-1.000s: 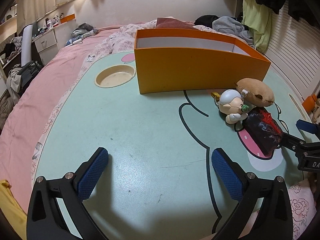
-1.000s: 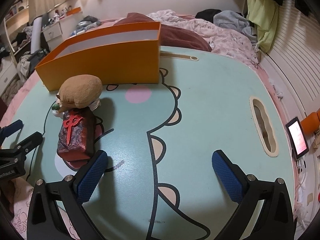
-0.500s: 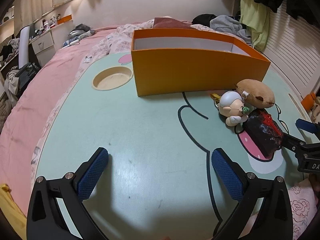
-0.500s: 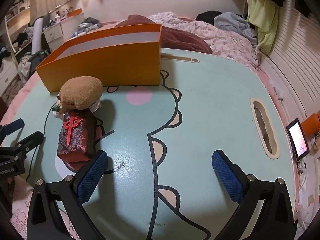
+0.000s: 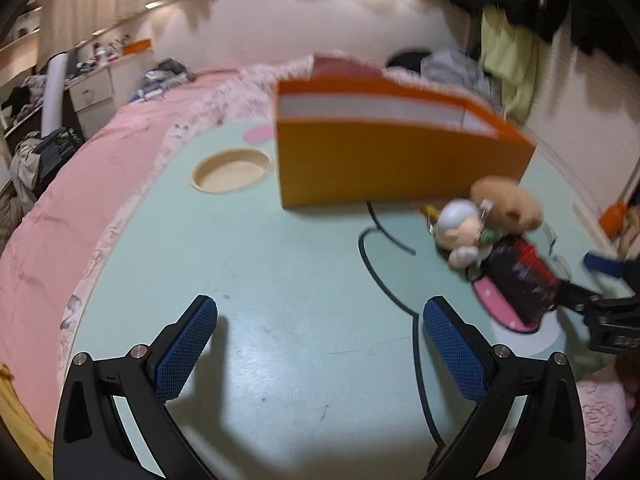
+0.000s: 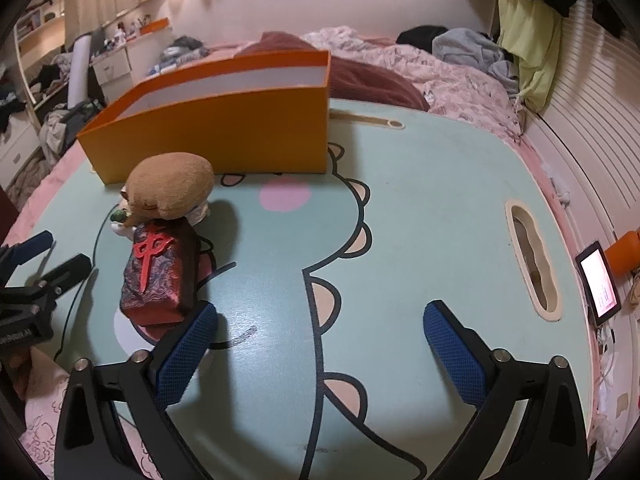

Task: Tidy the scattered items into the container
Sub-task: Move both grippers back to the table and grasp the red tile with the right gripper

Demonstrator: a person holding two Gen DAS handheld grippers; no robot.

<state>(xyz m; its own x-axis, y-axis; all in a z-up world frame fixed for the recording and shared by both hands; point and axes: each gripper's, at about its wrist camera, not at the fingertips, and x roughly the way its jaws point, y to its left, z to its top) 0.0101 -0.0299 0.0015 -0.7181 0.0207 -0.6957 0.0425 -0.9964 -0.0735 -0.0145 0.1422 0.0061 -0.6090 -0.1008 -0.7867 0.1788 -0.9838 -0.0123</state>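
Left gripper (image 5: 320, 328) wide open, empty, angled down | right gripper (image 6: 320, 332) just narrowing, empty, angled down

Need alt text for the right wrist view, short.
The open right hand-held gripper hovers over a mint cartoon table, empty. Beside its left finger lies a dark red block, with a brown plush behind it, in front of an orange box.
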